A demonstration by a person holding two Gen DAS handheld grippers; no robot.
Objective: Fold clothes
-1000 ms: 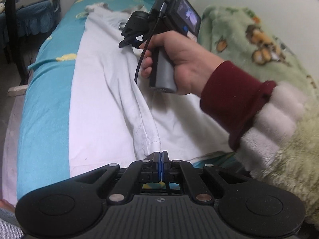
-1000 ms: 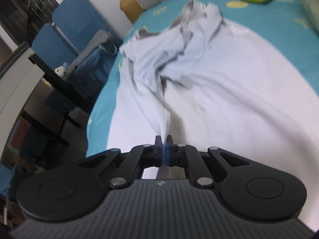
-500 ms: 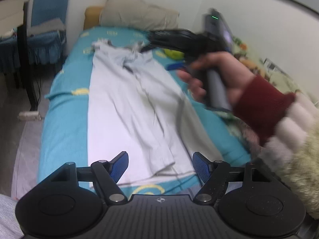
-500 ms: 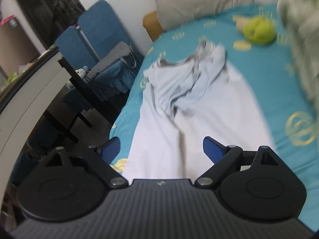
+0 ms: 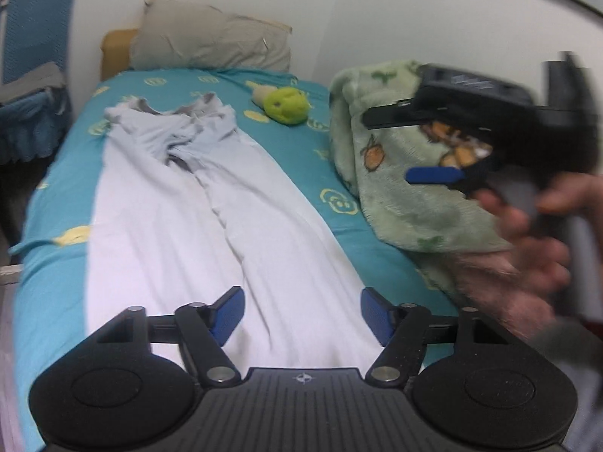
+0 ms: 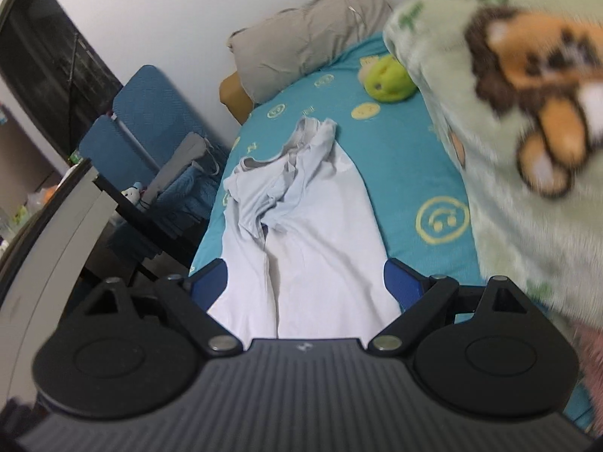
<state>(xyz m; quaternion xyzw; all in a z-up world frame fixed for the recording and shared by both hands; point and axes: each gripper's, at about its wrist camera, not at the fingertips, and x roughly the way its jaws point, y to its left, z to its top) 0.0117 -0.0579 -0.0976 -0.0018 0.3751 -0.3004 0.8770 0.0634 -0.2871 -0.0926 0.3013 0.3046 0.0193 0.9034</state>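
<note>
1. Pale-blue T-shirt (image 5: 211,218) lies lengthwise down the middle of the bed sheet (image 5: 56,263), collar end toward 12 o'clock, hem toward 6 o'clock.
2. Both long sides of the shirt are folded inward; the edges meet along a ridge running down the centre. Fabric near the collar is bunched and wrinkled.
3. Left gripper (image 5: 299,314): jaws apart and closing, nothing between the blue pads; the shirt hem lies below them, contact not evident.
4. Right gripper (image 6: 306,282): jaws spread wide, released, nothing gripped. In the left wrist view it appears at 3 o'clock, blurred, held in the person's hand (image 5: 527,248).
5. Teal sheet carries yellow smiley prints.
6. Grey-beige pillow (image 5: 211,37) sits at the head of the bed, 12 o'clock from the shirt.
7. Green plush toy (image 5: 284,105) rests on the sheet at about 1 o'clock from the collar, apart from the shirt.
8. Green fleece blanket (image 6: 520,143) with a bear print is heaped along the 3 o'clock side of the bed.
9. Blue chair (image 6: 147,128) with draped cloth stands beside the bed at 9 o'clock.
</note>
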